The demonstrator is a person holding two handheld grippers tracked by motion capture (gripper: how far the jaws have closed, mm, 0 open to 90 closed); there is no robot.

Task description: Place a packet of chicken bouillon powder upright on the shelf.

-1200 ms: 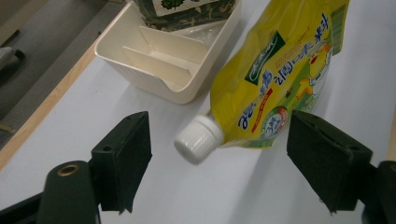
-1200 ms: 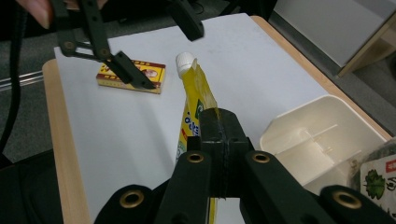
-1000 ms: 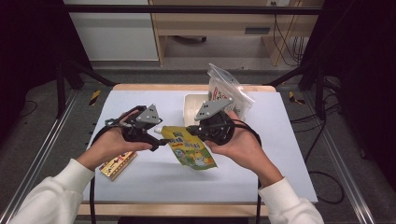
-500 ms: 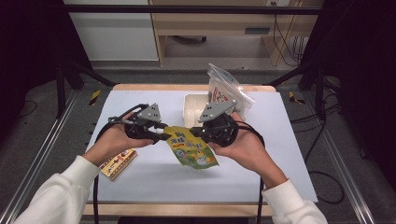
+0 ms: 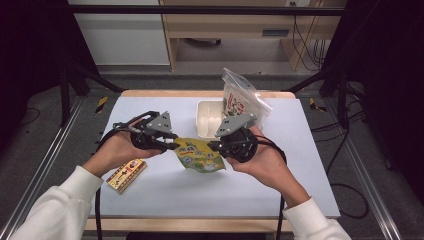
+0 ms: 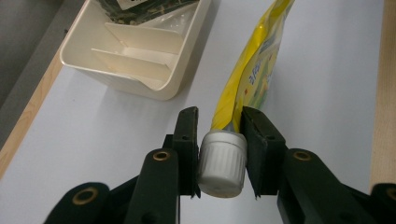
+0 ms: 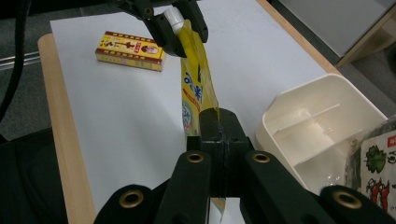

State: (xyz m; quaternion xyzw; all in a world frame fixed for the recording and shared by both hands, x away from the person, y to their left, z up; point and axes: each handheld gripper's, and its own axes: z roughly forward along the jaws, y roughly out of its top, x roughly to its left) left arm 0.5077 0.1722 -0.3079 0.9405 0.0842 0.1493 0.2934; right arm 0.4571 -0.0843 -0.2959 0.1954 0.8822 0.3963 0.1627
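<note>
Since the earlier frame the left gripper (image 5: 167, 145) has moved in to the yellow pouch (image 5: 200, 155), and its fingers (image 6: 187, 135) have just been closing; they now pinch the pouch's grey cap (image 6: 222, 161).

The pouch hangs above the desk (image 5: 165, 190), in front of the cream tray (image 5: 207, 120) and to the right of the yellow box (image 5: 125, 175). The right gripper (image 7: 218, 122) clamps the pouch's far edge with fingers pressed together.

The step looks like uncapping; next the left hand probably must twist while the right holds firm.

The left gripper view shows the cap's ribbing, which the high view hides behind the gripper; the high view shows the bag (image 5: 240, 100) standing in the tray.
</note>
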